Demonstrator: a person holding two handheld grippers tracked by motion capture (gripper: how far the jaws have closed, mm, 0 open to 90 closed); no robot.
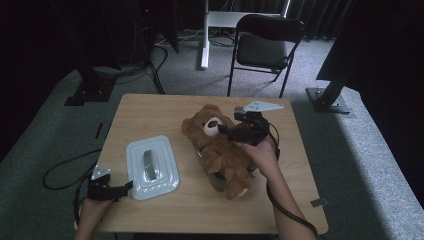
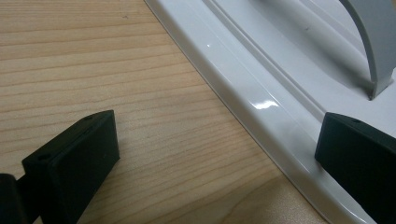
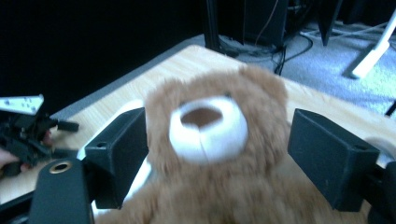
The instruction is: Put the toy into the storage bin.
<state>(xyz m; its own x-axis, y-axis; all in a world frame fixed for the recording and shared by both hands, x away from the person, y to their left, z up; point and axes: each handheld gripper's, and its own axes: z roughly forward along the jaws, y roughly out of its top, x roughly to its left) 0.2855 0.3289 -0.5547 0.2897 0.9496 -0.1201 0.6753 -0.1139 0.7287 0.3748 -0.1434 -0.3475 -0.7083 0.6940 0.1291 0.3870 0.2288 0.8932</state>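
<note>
Wooden table (image 1: pixel 150 112) under everything, pale grain, seen from above. On it, brown teddy bear (image 1: pixel 220 150), lying on its back in a clear container (image 1: pixel 210 172), long axis running from the head at the far side toward the feet at the near side, slightly slanted. White muzzle (image 3: pixel 208 127) facing up, straight ahead of the right gripper (image 1: pixel 225 131) in that gripper's own view, with the bear's head between the two black fingers (image 3: pixel 122 154) but not pressed by them. Jaws standing wide, a clear gap on each side of the fur, nothing gripped. Right hand (image 1: pixel 262 152) resting above the bear's belly, much the nearer hand to the toy.

Pale grey lid (image 1: pixel 152 167) with a raised handle, flat on the table, just beyond the left gripper (image 1: pixel 127 186). Left jaws also wide apart, one finger (image 2: pixel 77 163) over bare wood, the other over the lid's rim, straddling that edge without closing on it. Lid well apart from the bear, off to the bear's left side.

No brand, label or readable writing anywhere on bear, lid or grippers.
</note>
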